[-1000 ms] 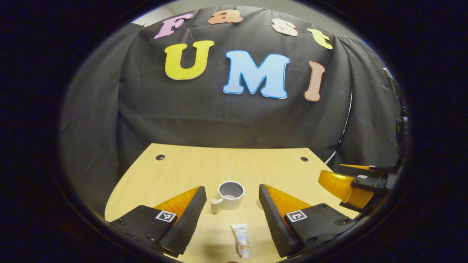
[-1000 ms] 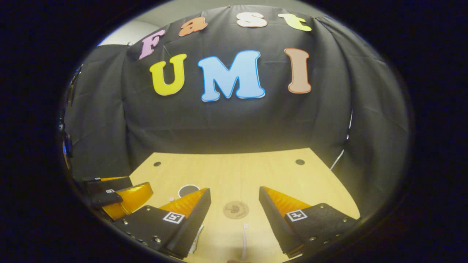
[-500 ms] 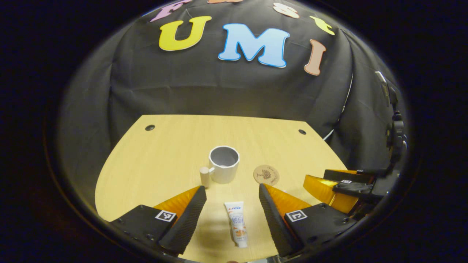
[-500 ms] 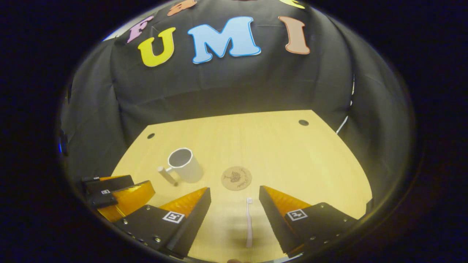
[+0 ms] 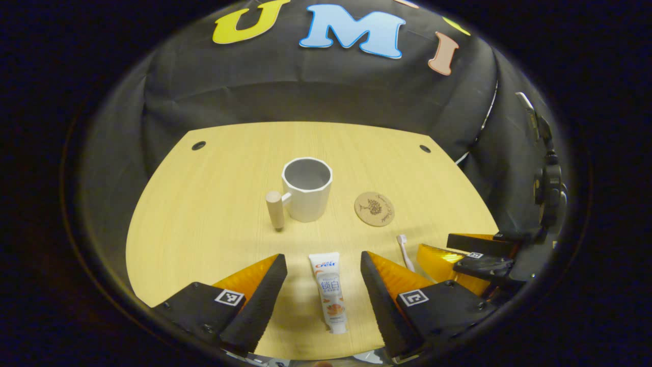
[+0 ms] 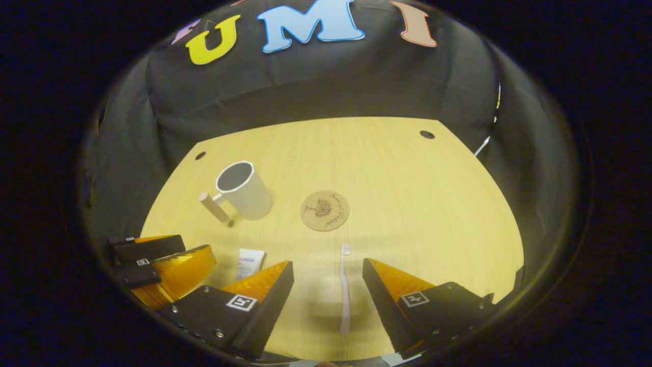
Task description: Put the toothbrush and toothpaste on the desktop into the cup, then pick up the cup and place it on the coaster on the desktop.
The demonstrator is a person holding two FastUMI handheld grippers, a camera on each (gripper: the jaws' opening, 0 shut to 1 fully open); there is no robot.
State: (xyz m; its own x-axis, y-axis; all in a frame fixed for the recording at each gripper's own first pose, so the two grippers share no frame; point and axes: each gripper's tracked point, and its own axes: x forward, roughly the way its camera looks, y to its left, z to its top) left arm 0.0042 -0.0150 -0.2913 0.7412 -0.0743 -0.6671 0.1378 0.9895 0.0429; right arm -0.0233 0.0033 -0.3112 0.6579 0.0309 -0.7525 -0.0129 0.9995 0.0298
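Toothpaste (image 5: 328, 290) is seen lying flat on the desk (image 5: 204, 214), lengthwise between the spread jaws of the left gripper (image 5: 323, 265), untouched. The tube is judged light and soft, likely to dent and slip if squeezed at its flat crimped end; a hold across the firmer middle is advised. The toothbrush (image 6: 345, 288) lies flat between the open jaws of the right gripper (image 6: 327, 267), also untouched; it is judged light, stiff and thin, so it should be taken across the handle near mid-length, with the jaws brought low to the desk. The cup (image 5: 306, 187) stands upright and empty, well beyond both, its handle (image 5: 275, 209) to one side; it is judged rigid and heavier. The coaster (image 5: 374, 208) lies just beside it. Counted: one tube, one brush, one cup, one coaster, two grippers.
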